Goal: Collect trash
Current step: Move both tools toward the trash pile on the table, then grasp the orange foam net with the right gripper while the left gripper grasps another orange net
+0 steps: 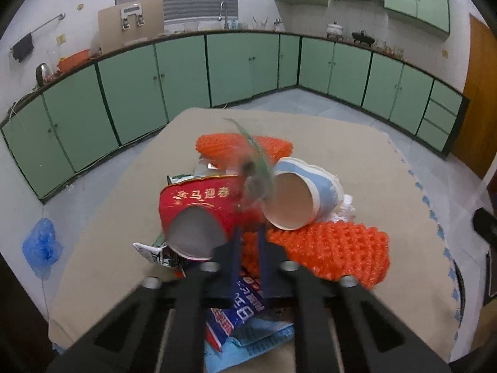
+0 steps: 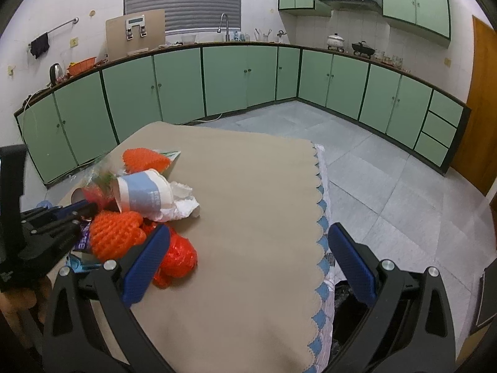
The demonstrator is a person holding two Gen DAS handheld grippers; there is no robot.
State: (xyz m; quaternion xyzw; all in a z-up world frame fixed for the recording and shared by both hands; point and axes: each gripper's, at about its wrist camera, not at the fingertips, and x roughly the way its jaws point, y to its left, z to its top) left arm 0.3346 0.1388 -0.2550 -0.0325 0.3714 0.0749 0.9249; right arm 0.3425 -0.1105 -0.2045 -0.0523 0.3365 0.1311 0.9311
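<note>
A trash pile lies on the tan-covered table (image 1: 357,155): a red paper cup (image 1: 198,208), a blue-and-white paper cup (image 1: 306,192), orange foam nets (image 1: 335,248), a clear plastic wrapper (image 1: 251,161) and a blue printed packet (image 1: 245,307). My left gripper (image 1: 250,233) is over the pile with its fingers nearly together on the blurred clear wrapper. It also shows in the right wrist view (image 2: 84,209). My right gripper (image 2: 248,248) is open and empty above the table, its left finger (image 2: 149,258) beside an orange net (image 2: 177,261). The blue-and-white cup (image 2: 146,192) lies on crumpled white paper (image 2: 183,205).
Green kitchen cabinets (image 2: 242,74) line the far walls, with grey tiled floor (image 2: 388,180) between. The table's scalloped edge (image 2: 321,217) runs at the right. A blue plastic bag (image 1: 42,242) hangs left of the table. A wooden door (image 2: 481,108) is at right.
</note>
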